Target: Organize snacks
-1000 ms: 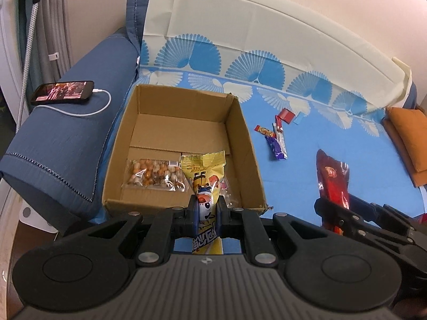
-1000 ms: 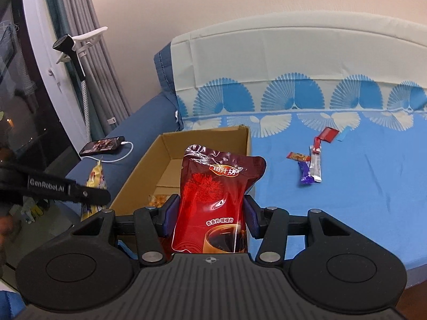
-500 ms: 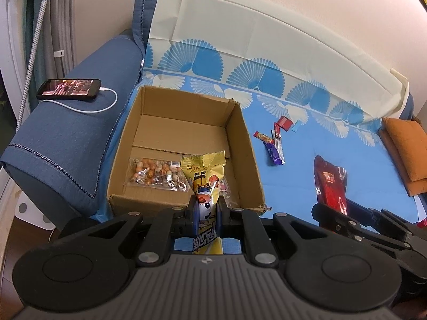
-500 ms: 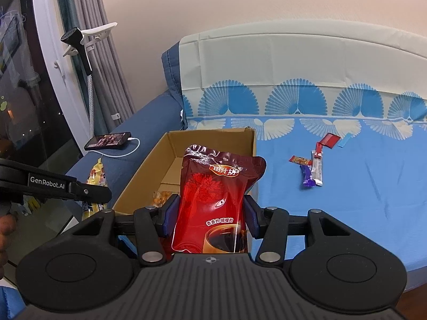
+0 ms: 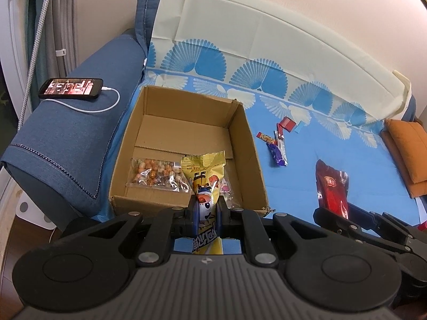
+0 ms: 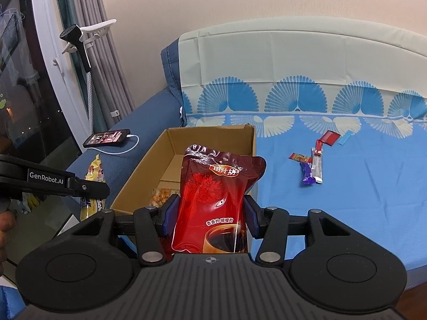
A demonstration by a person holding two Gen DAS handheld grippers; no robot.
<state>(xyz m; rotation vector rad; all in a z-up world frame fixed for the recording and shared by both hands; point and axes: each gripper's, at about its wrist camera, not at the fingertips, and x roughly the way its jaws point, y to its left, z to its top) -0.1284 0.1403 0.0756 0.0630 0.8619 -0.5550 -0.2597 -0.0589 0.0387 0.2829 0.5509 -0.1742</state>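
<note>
Your left tool (image 5: pixel 205 210) is clamped on a yellow snack packet (image 5: pixel 204 181), held over the near edge of the cardboard box (image 5: pixel 248 154) on the sofa. A clear bag of nuts (image 5: pixel 156 175) lies inside the box. Your right tool (image 6: pixel 210 214) grips a red pouch (image 6: pixel 216 202) by its sides, just at the box's near right corner. Small wrapped snacks (image 6: pixel 311 169) lie apart on the blue cover (image 6: pixel 360 186).
</note>
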